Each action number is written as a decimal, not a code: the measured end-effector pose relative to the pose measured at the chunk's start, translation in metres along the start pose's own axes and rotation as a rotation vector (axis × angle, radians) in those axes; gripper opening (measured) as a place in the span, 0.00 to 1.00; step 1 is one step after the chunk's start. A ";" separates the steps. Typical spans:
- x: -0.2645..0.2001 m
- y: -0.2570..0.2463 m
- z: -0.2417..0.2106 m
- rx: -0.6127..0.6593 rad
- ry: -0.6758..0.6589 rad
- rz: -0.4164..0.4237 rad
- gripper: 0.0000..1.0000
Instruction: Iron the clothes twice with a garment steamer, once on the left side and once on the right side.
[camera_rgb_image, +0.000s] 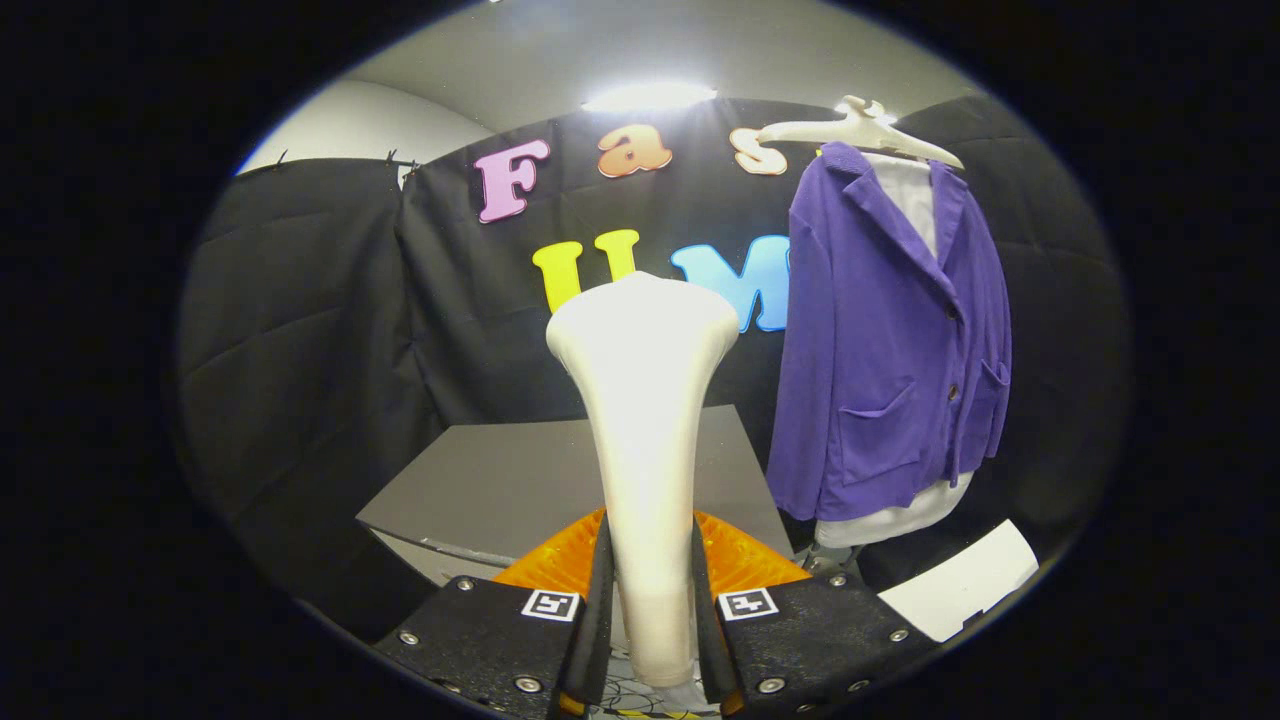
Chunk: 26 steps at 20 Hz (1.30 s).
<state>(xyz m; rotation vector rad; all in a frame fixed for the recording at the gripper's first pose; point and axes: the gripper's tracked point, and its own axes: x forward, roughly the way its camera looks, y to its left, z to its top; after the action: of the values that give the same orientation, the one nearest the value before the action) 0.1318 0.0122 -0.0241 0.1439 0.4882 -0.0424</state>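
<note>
- Nearest the lens, the gripper (648, 600) is clamped on the steamer (645, 420): both fingers press the sides of its pale handle, which stands upright between them and widens into the head at the top.
- Steamer head points away from the lens, toward the booth wall at 12 o'clock; its face cannot be seen from here.
- Jacket (890, 340), purple, hangs on a pale hanger (862, 128) at about 2 o'clock from the steamer head, well apart from it. A white garment (905, 205) shows under the collar and below the hem.
- Step in hand, as I judge it: the steamer is gripped and lifted, but no pass on the cloth has begun; neither side looks treated yet.
- Next move calls for swinging the head toward 2 o'clock, bringing its face flat against one front panel near the shoulder, then drawing down the panel; the same again on the other side.
- Grey table (500, 480) lies beyond the fingers, behind the handle, from 9 to 12 o'clock; it is low and should not block the swing.
- White sheet (965, 580) lies at 4 o'clock, below the jacket's hem.
- Nothing stands between steamer and jacket; the risks are catching the lapel, pocket flaps or buttons, and pushing the free-hanging jacket away.
</note>
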 end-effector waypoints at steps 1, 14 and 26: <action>-0.009 -0.007 -0.005 -0.004 -0.014 -0.002 0.36; -0.084 -0.056 -0.030 -0.110 -0.167 0.002 0.36; -0.061 -0.091 0.078 -0.104 -0.319 -0.069 0.36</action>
<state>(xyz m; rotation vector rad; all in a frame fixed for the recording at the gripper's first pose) 0.1072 -0.0888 0.0617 0.0173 0.1763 -0.1054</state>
